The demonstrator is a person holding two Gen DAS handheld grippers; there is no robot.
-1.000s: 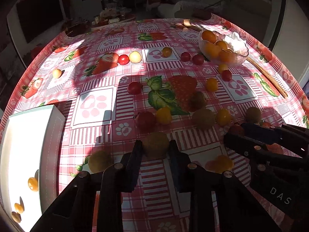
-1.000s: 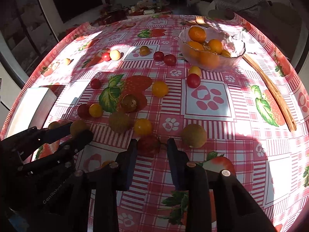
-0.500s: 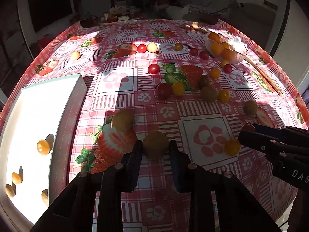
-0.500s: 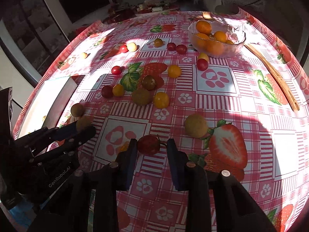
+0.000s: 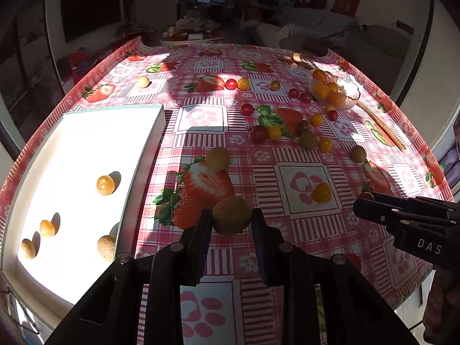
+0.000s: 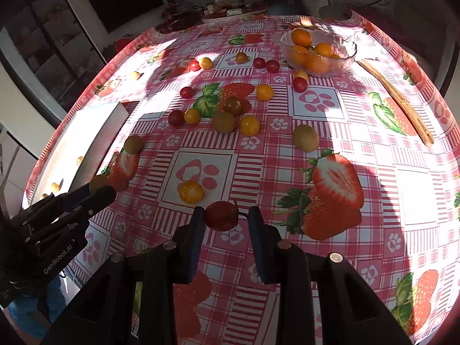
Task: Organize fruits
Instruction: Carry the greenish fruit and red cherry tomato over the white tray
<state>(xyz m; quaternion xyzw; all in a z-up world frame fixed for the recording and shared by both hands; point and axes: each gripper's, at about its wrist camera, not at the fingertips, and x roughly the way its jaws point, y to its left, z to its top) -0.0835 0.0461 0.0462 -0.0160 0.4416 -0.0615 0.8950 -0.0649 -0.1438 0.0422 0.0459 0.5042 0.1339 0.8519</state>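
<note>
Between your left gripper's pads sits a brown-green round fruit, clamped and clear of the tablecloth; your right gripper is closed on a dark red tomato with its stem. Compared with a second ago, both grips are unchanged, but the left view has swung left: the white tray now fills much more of that frame, and four small fruits show in it where three did. Only the left view shows the tray floor plainly; the right view catches just its edge, overexposed. Only the right view shows the glass bowl of oranges up close. Loose tomatoes and brown fruits, probably longans, lie scattered mid-table.
</note>
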